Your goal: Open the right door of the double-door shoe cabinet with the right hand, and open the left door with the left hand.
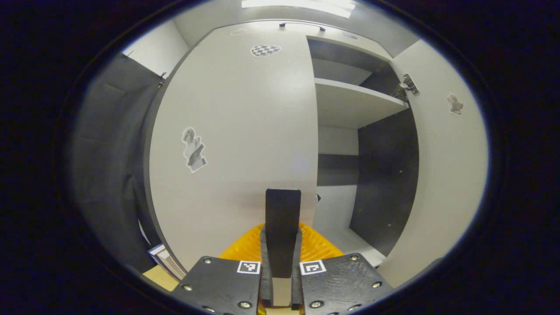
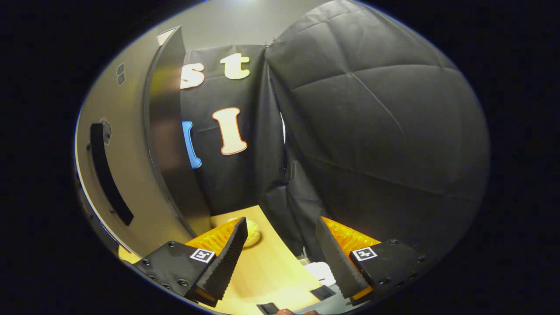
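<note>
1. Left gripper (image 1: 282,227) is clamping both fingers on the long black bar handle (image 1: 282,205) of the pale grey left door (image 1: 236,131), which looks not yet swung.
2. Right gripper (image 2: 280,258) is hanging open, holding nothing; the grey right door (image 2: 131,175) is standing wide beside it.
3. Risk: a crooked pull slipping the fingers off the handle.
4. Left hinges, handle's lower end hidden.

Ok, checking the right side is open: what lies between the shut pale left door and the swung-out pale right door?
The left gripper view shows open cabinet interior there: a white shelf and dark side panel.
</note>
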Demonstrator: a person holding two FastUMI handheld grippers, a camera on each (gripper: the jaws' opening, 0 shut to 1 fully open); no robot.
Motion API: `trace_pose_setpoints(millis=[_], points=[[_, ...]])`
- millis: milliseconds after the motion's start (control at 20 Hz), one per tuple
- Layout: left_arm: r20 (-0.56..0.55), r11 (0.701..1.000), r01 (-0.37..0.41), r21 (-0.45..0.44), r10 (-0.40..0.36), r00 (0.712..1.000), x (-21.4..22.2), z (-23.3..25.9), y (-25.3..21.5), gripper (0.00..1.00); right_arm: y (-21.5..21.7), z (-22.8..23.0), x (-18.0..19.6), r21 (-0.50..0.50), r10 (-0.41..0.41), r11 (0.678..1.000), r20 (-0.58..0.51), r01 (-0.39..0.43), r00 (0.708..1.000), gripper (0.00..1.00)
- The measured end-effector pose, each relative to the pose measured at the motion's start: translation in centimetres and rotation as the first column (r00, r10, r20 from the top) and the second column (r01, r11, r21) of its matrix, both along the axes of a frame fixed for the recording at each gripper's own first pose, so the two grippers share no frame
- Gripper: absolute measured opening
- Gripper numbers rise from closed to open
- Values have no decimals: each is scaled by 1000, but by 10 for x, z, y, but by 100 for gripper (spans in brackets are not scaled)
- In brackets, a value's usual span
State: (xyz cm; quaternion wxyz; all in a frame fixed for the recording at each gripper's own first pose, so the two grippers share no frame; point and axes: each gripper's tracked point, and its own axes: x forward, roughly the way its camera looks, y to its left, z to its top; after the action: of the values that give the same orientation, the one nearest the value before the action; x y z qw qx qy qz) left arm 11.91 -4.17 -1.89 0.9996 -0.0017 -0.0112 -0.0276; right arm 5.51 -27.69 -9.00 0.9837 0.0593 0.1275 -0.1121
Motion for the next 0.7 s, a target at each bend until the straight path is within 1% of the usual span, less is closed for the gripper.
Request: trace_pose_setpoints(millis=[50,100,300,550,650,700], points=[[-1,1000,-10,-12,10,1000,-2,0,0,18,-1,0,-1,-17,13,1000,-5,-13,1000,95],[-3,1000,-20,-21,20,1000,-4,-2,1,18,0,-1,-1,-26,30,999,-6,-30,1000,98],[-8,997,-72,-32,71,997,-13,-1,8,18,6,-6,-5,-16,108,994,-28,-109,994,98],[-20,991,-132,-27,131,991,-28,-3,20,18,26,-26,-7,17,235,972,-65,-234,970,98],[-24,988,-151,-21,151,988,-32,-4,23,19,36,-24,-12,21,276,961,-67,-275,959,98],[-23,988,-153,-10,153,988,-32,-3,24,18,39,-17,-15,9,284,959,-46,-284,958,98]])
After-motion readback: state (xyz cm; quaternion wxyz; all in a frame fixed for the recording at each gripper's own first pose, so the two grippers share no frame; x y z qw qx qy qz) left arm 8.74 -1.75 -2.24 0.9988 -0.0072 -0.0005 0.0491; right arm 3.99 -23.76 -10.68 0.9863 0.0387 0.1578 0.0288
